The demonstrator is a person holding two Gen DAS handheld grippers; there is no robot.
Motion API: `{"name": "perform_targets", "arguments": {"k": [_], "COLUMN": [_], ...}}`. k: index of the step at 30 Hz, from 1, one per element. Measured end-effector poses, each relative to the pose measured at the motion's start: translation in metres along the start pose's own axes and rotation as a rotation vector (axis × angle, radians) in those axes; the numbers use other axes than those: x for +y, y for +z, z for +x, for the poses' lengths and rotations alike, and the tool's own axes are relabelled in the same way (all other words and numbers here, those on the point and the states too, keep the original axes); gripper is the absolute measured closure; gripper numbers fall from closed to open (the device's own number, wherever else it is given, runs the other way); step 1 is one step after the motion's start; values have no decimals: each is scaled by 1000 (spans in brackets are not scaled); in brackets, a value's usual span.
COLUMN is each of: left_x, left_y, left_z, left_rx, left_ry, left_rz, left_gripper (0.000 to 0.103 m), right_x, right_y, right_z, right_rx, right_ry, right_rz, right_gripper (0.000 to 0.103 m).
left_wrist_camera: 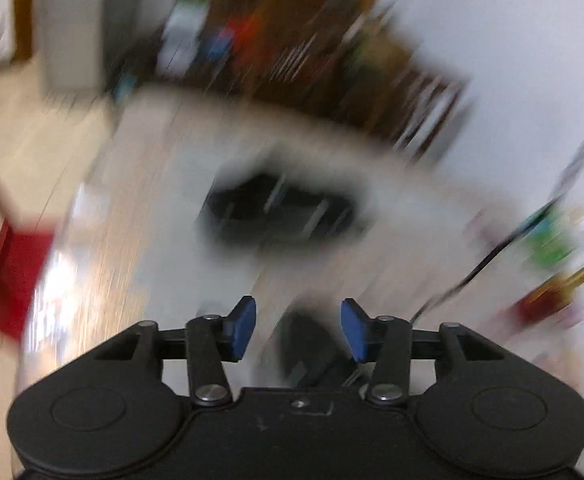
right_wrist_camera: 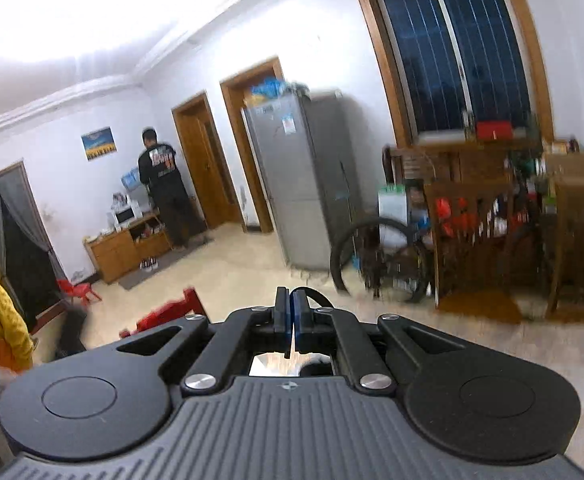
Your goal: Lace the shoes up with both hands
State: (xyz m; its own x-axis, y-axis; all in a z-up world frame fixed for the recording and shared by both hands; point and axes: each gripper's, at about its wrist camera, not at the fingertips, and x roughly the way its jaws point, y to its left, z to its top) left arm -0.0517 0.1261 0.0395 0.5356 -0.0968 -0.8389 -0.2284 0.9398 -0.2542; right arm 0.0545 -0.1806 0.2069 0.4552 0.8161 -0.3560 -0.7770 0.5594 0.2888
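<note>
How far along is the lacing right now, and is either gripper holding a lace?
Done: cannot tell; the dark shoe is too blurred to read its lacing. In hand: nothing visible. The left gripper stands open and empty above the shoe; the right gripper is shut, pointing across the room. Left: regrasping a lace, probably.

One dark shoe (left_wrist_camera: 279, 210) on a white desk (left_wrist_camera: 392, 200). One fridge (right_wrist_camera: 296, 184), one bicycle wheel (right_wrist_camera: 376, 258), two people, one window (right_wrist_camera: 456, 52).

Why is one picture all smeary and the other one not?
Left wrist view: heavy motion blur smears the dark shoe and the white table; only the left gripper stays sharp. Right wrist view: mostly clear, with ceiling glare at the top, fisheye-bent walls and a slightly blurred grey fridge.
</note>
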Motion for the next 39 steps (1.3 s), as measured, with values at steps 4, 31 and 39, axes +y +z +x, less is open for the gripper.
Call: {"name": "perform_targets", "arguments": {"k": [4,31,39], "left_x": [26,9,-22], "left_y": [-36,-37,-3], "left_z": [91,172,62], "left_rx": [152,338,59], "left_ry": [118,204,29], "left_rz": [-86,-193,-190], "left_gripper": [60,103,103], "right_x": [-8,-65,-73], "right_y": [-27,-56,-59], "right_z": [12,-17,-19], "right_rx": [94,90,92], "right_ry": [-13,-14,-11], "right_rz": [68,265,283], "right_gripper": [101,100,100]}}
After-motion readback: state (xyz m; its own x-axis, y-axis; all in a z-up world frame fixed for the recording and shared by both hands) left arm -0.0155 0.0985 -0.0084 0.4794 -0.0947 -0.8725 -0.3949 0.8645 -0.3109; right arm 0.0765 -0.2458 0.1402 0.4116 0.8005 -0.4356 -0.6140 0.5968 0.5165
